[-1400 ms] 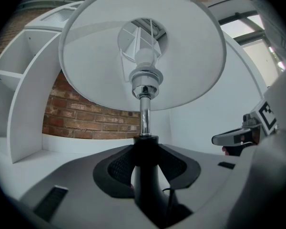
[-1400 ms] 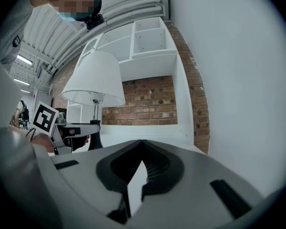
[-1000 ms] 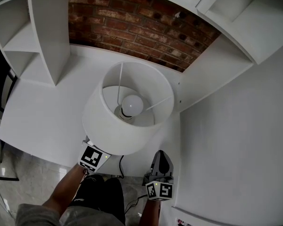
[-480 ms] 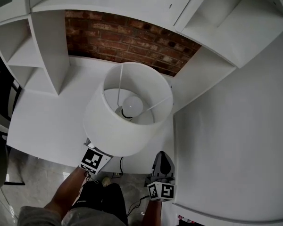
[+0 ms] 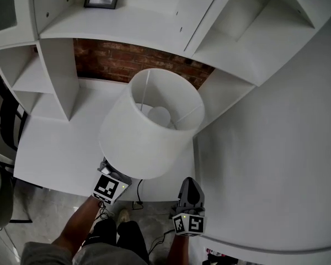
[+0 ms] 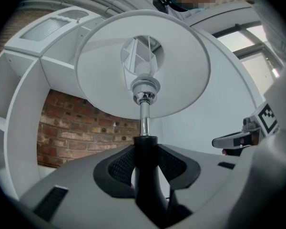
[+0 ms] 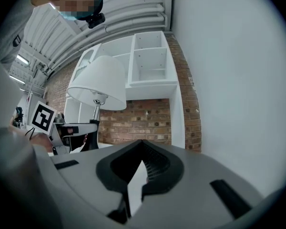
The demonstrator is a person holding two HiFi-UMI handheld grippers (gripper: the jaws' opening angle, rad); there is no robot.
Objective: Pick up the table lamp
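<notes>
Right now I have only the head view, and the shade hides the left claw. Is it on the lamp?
Observer: Yes. In the left gripper view the left claw is shut on the lamp at its black stem, just under the chrome tube.
Reviewer: And the right claw? From above I can't see whether it grips anything.
Observer: It doesn't. The right gripper view shows it closed on nothing, with the lamp off to its left, apart from it.
</notes>
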